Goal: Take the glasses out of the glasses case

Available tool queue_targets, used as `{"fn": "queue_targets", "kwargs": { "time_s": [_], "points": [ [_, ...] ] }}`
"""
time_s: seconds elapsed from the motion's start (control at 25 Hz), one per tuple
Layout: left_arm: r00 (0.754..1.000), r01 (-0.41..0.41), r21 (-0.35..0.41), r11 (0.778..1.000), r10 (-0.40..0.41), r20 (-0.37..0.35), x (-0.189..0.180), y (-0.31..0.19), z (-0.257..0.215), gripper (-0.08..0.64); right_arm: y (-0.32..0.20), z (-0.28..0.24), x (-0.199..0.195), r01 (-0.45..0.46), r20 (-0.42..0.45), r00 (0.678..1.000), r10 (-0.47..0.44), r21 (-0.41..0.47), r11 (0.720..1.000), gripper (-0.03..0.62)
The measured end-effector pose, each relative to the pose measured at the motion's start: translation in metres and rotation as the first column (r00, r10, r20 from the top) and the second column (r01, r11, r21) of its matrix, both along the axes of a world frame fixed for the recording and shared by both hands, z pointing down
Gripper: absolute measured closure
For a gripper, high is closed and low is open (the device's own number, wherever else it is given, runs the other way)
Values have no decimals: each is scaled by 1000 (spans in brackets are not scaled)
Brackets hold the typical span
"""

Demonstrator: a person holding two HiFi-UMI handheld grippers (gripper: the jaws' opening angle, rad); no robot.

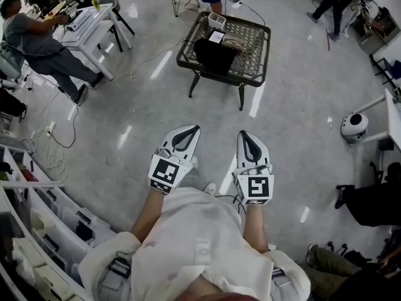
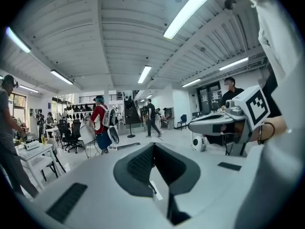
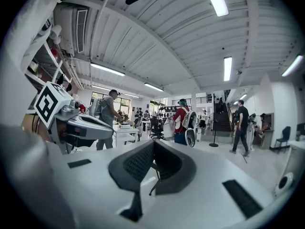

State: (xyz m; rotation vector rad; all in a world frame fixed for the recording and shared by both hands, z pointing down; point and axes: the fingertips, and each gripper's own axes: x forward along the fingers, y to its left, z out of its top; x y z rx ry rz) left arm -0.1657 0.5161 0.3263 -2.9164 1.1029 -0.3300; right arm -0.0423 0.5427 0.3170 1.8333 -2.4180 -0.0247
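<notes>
Left gripper (image 1: 190, 132) and right gripper (image 1: 244, 137): jaws together, empty. Table (image 1: 255, 46) well ahead; case not identifiable.

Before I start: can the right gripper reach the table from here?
Probably not yet. The right gripper is held close to the person, while the table stands well ahead across the floor. Nothing blocks the way; stepping closer should do.

Shows left gripper (image 1: 193, 132) and right gripper (image 1: 243, 137) side by side, apart, above glossy grey floor (image 1: 288, 105). Places dark lattice table (image 1: 255, 39) well ahead of both, bearing black item (image 1: 215, 55).
</notes>
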Motion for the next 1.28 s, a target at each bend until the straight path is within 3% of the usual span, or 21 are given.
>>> {"fn": "queue_targets", "kwargs": {
  "time_s": [0.88,1.28],
  "points": [
    [991,-135,-18,991,134,-20,-16,-153,11,548,-141,13,-24,-113,-42,993,111,-34,993,586],
    [982,-172,-13,985,171,-75,-28,-204,12,548,-181,18,-41,-156,-73,986,152,-53,986,586]
  ]
}}
